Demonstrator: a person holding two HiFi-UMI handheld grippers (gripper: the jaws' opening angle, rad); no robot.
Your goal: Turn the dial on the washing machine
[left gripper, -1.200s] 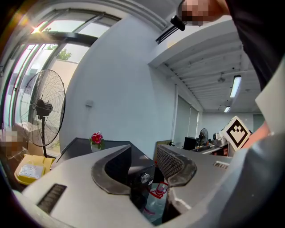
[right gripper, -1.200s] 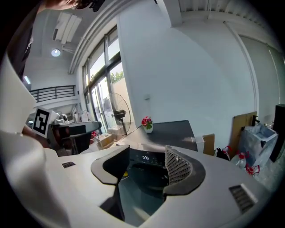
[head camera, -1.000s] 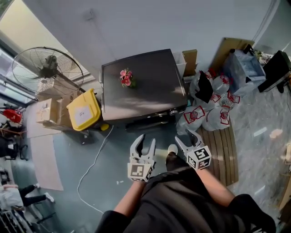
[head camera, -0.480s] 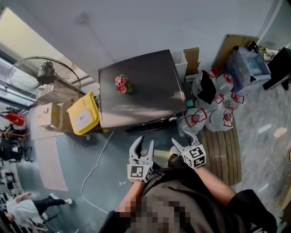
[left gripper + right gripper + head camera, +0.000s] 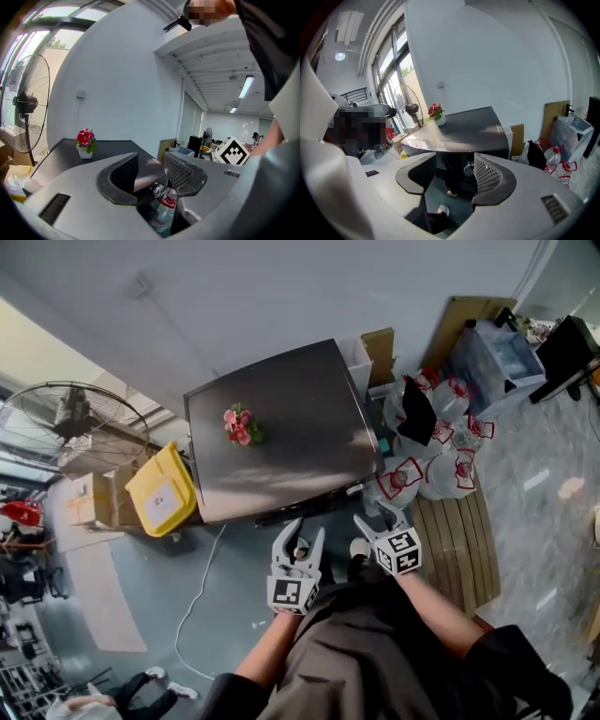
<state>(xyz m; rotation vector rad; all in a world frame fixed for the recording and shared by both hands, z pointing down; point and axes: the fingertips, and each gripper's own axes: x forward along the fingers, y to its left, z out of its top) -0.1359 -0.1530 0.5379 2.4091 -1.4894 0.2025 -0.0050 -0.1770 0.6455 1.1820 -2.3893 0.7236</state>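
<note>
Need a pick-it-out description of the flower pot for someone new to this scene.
Start at the dark grey washing machine against the pale wall. On its flat top, toward the person's left, stands a small white pot of red and pink flowers. Nothing else sits on that top.

Premises: a workroom or storage corner of an open-plan office, not a home. Ahead of the left gripper (image 5: 302, 531) and right gripper (image 5: 373, 515), a washing machine (image 5: 281, 442) bearing a potted flower (image 5: 239, 425) stands against a bare white wall on a hard grey-blue floor (image 5: 141, 596). Left of the left gripper: an industrial pedestal fan (image 5: 66, 418), cardboard boxes (image 5: 89, 502), a yellow bin (image 5: 161, 491). Right of the right gripper: filled plastic bags (image 5: 441, 456) by a wooden pallet (image 5: 459, 540). Ceiling strip lights (image 5: 246, 86) run over a hall beyond.
</note>
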